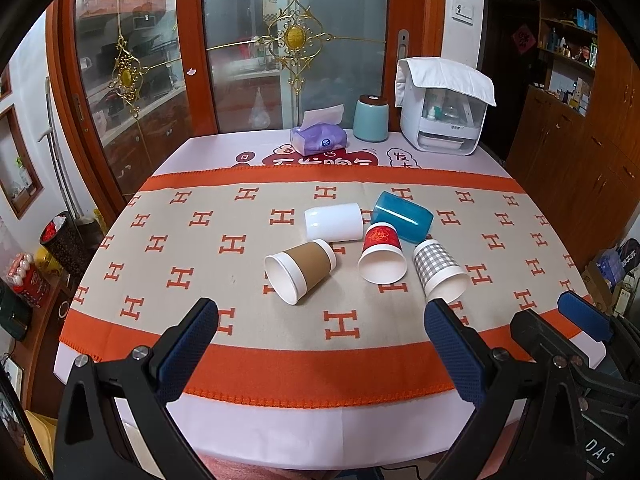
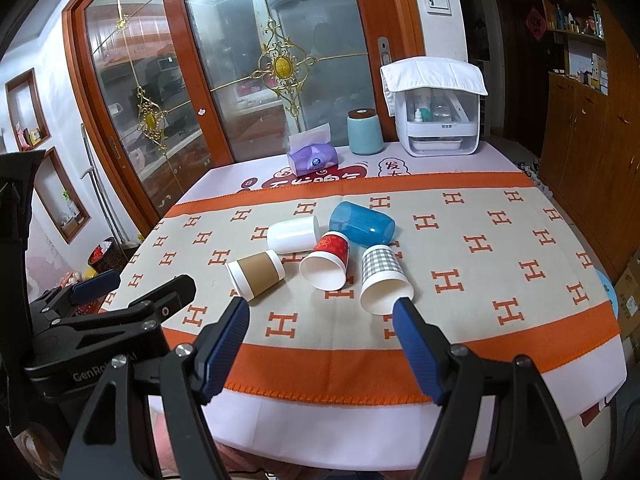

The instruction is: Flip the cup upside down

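On cloth: five cups sideways | blue cup partly hidden

Our left gripper and right gripper, matte black angular frames, dark-blue textured pads, silver screws, our white "GenRo" lettering at nine o'clock in the right view

Five cups: brown-sleeved one at 9 o'clock of the bunch, plain white, see-through blue at 12, red with what looks like gold print, grey-white check. Beige cloth has orange H's and border.
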{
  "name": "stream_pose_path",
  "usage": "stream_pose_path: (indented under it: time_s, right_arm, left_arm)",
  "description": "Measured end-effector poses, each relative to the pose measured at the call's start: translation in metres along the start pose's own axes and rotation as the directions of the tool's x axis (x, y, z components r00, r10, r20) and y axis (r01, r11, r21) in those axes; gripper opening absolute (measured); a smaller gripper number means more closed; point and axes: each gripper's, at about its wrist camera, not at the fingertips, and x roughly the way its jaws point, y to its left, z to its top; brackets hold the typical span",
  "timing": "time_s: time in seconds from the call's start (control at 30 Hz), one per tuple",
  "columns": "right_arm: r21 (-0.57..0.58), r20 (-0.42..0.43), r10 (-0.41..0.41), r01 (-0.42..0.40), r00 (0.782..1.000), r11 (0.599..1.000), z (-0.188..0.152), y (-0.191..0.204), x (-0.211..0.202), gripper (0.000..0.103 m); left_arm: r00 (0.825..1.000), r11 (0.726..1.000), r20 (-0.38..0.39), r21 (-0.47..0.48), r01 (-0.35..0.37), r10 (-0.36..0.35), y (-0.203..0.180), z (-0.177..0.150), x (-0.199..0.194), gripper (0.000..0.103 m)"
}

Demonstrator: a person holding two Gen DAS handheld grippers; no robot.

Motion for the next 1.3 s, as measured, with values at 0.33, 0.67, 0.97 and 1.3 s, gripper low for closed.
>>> stream_pose_path:
  time_s: [0.33, 0.67, 0.97, 1.3]
  right_arm:
    - [0.001, -0.008, -0.004, 0.004, 1.0, 1.0, -0.003, -0.002, 0.006, 0.075]
    - [-0.001, -0.057, -0.018, 0.018, 0.998, 1.0, 0.014, 0.0, 0.042, 0.074]
    - [0.061, -0.135, 0.03, -0.022, 0.99, 0.998, 0.044, -0.013, 0.089, 0.074]
    - [0.231, -0.334, 0.12, -0.043, 0.935, 0.972, 0.05, -0.044, 0.169, 0.063]
  left_arm:
    - [1.0, 1.0, -0.013, 0.0, -0.002, 0.002, 0.006, -0.003, 0.004, 0.101]
    - [0.995, 0.995, -0.074, 0.068, 0.074, -0.069, 0.011, 0.017, 0.035, 0.102]
    - [0.985, 0.954, -0.168, 0.284, 0.097, -0.05, 0.011, 0.061, 0.096, 0.102]
    - [0.912, 0.898, -0.411, 0.396, 0.191, -0.013, 0.006, 0.086, 0.206, 0.102]
